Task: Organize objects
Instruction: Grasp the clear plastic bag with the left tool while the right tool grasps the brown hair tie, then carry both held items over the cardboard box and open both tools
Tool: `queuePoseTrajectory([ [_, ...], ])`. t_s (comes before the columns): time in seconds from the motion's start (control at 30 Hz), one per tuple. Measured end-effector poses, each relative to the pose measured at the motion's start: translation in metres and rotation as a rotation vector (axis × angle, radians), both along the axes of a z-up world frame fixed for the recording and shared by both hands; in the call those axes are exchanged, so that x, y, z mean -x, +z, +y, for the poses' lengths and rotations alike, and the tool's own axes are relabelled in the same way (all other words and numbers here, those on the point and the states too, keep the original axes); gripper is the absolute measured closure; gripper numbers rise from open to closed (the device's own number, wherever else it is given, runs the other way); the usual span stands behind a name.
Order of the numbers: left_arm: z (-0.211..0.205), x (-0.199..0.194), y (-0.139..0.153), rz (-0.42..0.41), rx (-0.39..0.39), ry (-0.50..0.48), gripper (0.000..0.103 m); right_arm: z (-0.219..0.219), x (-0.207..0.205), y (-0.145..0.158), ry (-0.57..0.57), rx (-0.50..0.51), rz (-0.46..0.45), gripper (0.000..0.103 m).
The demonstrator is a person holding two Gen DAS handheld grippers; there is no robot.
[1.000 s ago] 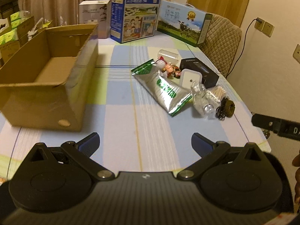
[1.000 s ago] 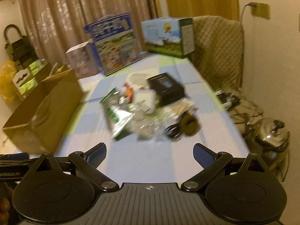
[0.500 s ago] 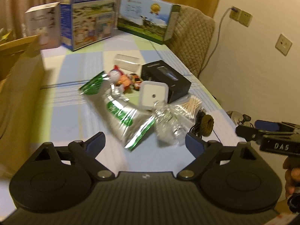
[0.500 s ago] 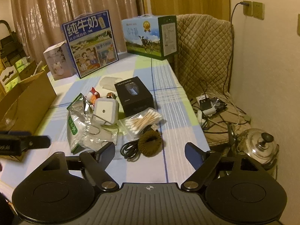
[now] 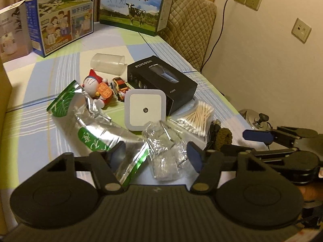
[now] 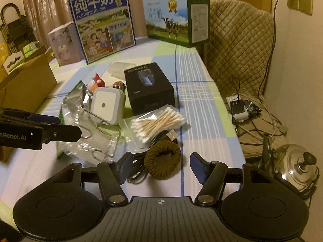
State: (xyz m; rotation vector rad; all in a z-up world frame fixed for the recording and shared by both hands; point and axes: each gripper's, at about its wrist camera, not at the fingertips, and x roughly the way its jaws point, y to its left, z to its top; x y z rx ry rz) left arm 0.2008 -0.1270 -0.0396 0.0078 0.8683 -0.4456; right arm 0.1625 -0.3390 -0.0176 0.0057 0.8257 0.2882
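L claw (image 5: 156,154) half open & closing around crinkly clear plastic bag (image 5: 165,157); R claw (image 6: 161,166) closing around brown woven ring (image 6: 163,158), neither squeezed.

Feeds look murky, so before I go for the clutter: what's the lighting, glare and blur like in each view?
Left wrist: dim yellow room light, bright glare on the foil bag and clear plastic bag, sharp centre, fisheye bending at the edges. Right wrist: same warm cast, glare on the kettle, cotton swabs crisp.
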Motion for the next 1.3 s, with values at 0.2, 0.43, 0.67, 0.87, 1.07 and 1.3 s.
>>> queuePoseTrajectory([
  [0.2,-0.006,-0.009,-0.009,0.013,-0.001,-0.032,0.06,0.001,-0.014,-0.011,0.01,-0.003,0.015,0.05],
  [0.43,-0.011,-0.011,-0.015,0.03,-0.012,-0.047,0.073,0.0,-0.016,-0.012,-0.008,-0.007,0.012,0.063],
  [0.67,-0.012,-0.008,-0.01,0.022,-0.021,-0.067,0.086,0.0,-0.012,-0.012,-0.016,0.001,0.004,0.09],
  [0.87,-0.009,-0.002,-0.003,0.009,-0.023,-0.074,0.089,0.001,-0.004,-0.006,-0.021,0.01,-0.017,0.098],
  [1.07,-0.003,0.007,0.01,-0.006,-0.016,-0.077,0.09,0.002,0.006,0.005,-0.024,0.001,-0.03,0.098],
  [1.3,0.016,0.022,0.039,-0.051,-0.01,-0.046,0.09,0.019,0.021,0.034,0.016,-0.012,-0.068,0.098],
])
